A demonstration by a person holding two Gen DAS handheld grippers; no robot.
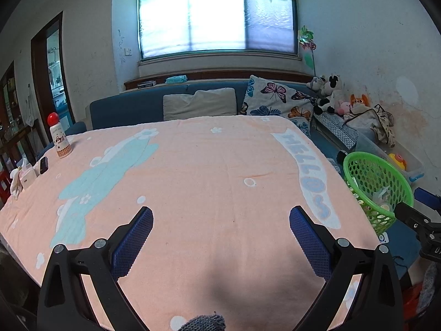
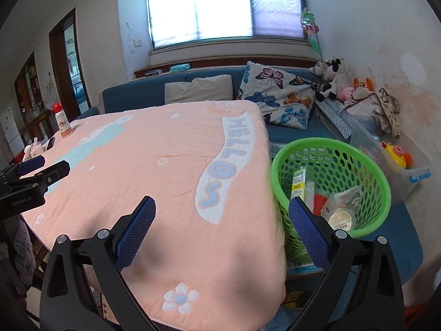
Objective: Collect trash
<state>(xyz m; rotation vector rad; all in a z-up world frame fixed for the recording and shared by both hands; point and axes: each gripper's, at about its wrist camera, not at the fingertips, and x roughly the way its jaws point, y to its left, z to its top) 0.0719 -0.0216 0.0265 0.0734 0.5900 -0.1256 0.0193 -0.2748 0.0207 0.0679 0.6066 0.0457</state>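
At the far left edge of a table covered by a pink blanket [image 1: 220, 165] stand a red-capped bottle [image 1: 59, 138] and a small tissue box [image 1: 27, 176]. Nearer, the left gripper [image 1: 220, 237] hovers over bare blanket, jaws wide and empty. The right gripper [image 2: 222, 229] is also wide and empty, at the table's right edge. Just right of it, below table level, sits a round green basket [image 2: 369, 165] holding wrappers [image 2: 299, 182] and a lidded cup [image 2: 341, 218]. The right hand is nearer. No loose trash shows on the blanket.
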